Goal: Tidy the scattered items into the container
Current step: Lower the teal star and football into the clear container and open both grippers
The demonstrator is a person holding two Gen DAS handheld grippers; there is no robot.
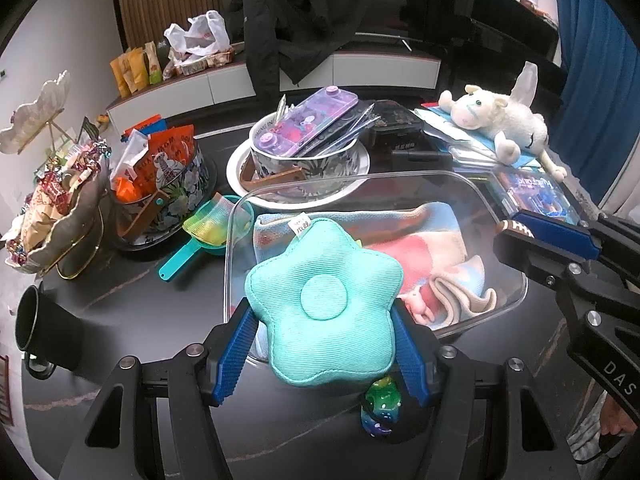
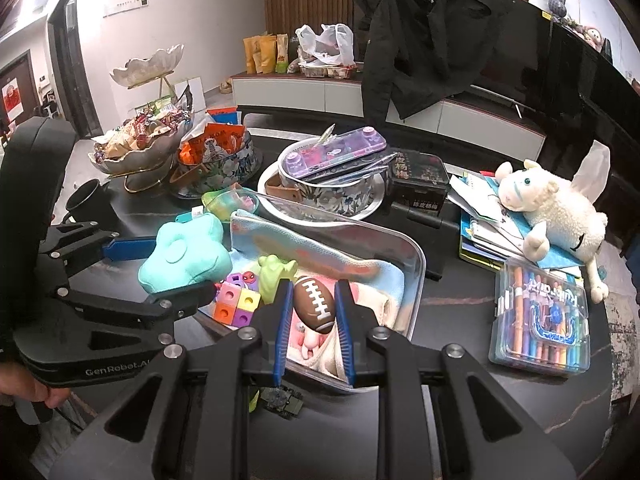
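— So, what is your left hand-held gripper (image 1: 324, 332) carrying?

— You have it clenched on the teal star-shaped fabric cushion (image 1: 325, 302), one blue pad pressed into each side. The cushion hangs over the near rim of the clear rectangular plastic container (image 1: 472, 184) on the dark surface (image 1: 132, 300).

— And your right hand-held gripper (image 2: 314, 306)?

— Yours grasps the small brown toy football with white laces (image 2: 315, 303) between its blue pads, held over the container's near end.

— What lies inside already?

— A folded pastel striped cloth (image 2: 304, 250), a green rubbery frog-like figure (image 2: 276, 270) and a block of coloured plastic cubes (image 2: 236, 304). A small pink figure (image 1: 418, 304) lies on the cloth.

— What is left outside?

— A speckled green-and-blue toy (image 1: 380, 408) sits on the surface just under your left gripper, and a small dark toy vehicle (image 2: 282, 398) sits below your right one.
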